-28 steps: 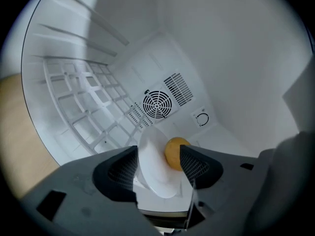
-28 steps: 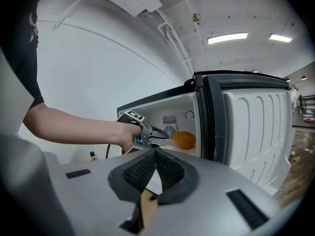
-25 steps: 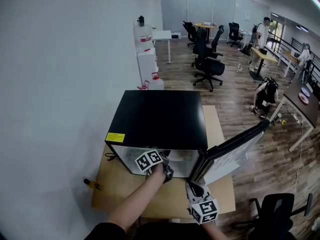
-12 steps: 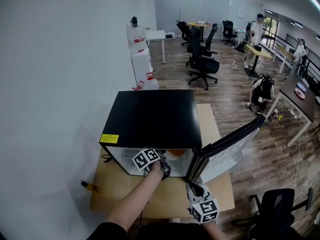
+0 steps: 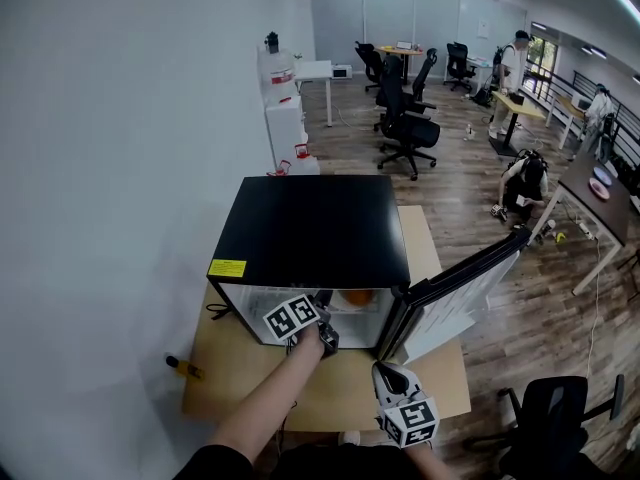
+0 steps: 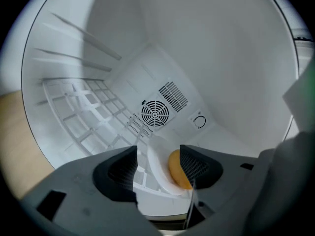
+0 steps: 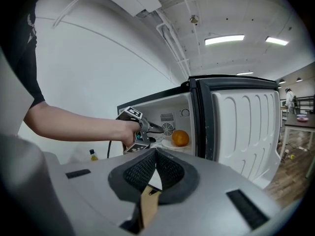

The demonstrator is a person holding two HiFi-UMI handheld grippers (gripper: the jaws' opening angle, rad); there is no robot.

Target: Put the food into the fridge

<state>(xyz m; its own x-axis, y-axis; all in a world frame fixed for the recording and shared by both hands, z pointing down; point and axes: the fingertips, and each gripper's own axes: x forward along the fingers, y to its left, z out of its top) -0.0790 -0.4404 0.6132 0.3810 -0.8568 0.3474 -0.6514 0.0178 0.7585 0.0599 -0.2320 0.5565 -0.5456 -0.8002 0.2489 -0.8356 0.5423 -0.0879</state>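
An orange [image 6: 177,170] lies on a white plate [image 6: 156,172] on the wire shelf inside the small black fridge [image 5: 310,228], whose door [image 5: 470,293] stands open to the right. My left gripper [image 6: 158,154] is at the fridge mouth. Its jaws are opening and stand apart, and the plate with the orange lies just beyond them, untouched. The right gripper view shows that left gripper [image 7: 153,128] in front of the orange [image 7: 180,138]. My right gripper [image 7: 156,157] is shut and empty, held low before the fridge [image 5: 388,373].
The fridge stands on a wooden table [image 5: 430,248] against the white wall. A small bottle [image 5: 185,369] lies on the table's left edge. Office chairs [image 5: 405,128], desks and people are far off across the room. The open door [image 7: 246,127] bounds the right side.
The orange on its plate has come into sight inside the fridge. My left gripper has drawn back slightly toward the fridge mouth. The right gripper has hardly moved.
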